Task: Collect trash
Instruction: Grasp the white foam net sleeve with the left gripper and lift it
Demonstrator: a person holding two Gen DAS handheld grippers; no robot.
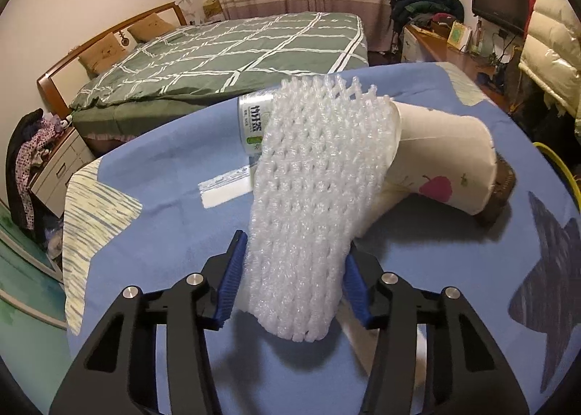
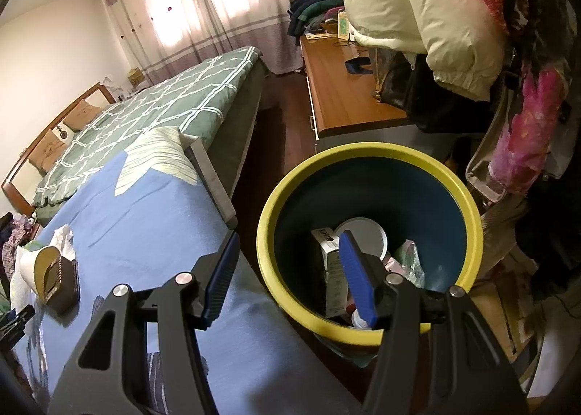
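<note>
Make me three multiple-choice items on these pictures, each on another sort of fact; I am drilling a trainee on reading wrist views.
1. Where does the foam net lie?
A. in the bin
B. on the blue cloth, over a paper cup
C. on the bed

2. What colour is the bin's rim?
A. yellow
B. red
C. white

3. How does the right gripper stand?
A. shut on a cup
B. shut on a box
C. open, holding nothing

Answers:
1 B: the net drapes over the paper cup on the blue cloth.
2 A: the rim is yellow around a dark inside.
3 C: only the bin and cloth show between its pads.
</note>
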